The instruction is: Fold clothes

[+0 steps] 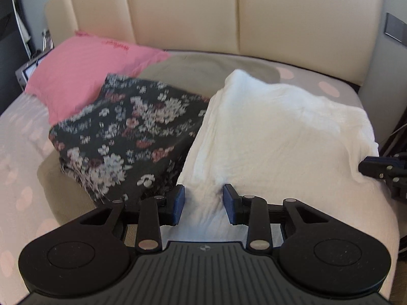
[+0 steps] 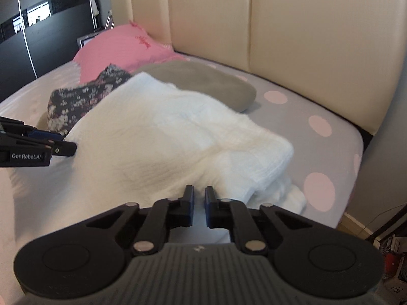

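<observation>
The left claw (image 1: 203, 204) is spread, its two blue-padded fingers standing apart over the near edge of a white garment (image 1: 279, 132), with a pucker of the cloth lying in the gap and neither pad pressed to it. The right claw (image 2: 199, 203) has its fingers drawn close with a narrow gap between them; they sit at the near right edge of the same white garment (image 2: 178, 137), and I cannot tell whether cloth is caught between them. The left claw's side, seen from the right wrist view, bears the writing "GenRobot.AI". The one white garment lies rumpled on the bed (image 2: 292, 111), its right edge doubled over itself near the mattress side, where a strip of dotted sheet stays bare up to the bed's edge. Just beside it to the left, touching, lies one dark floral garment (image 1: 127, 132), partly on top of one pink pillow (image 1: 84, 76), which carries red script too blurred to read. Behind both lies one grey-green cushion (image 2: 203, 81), and beyond that the cream padded headboard (image 1: 241, 12). To the left of the floral garment the sheet is bare.
</observation>
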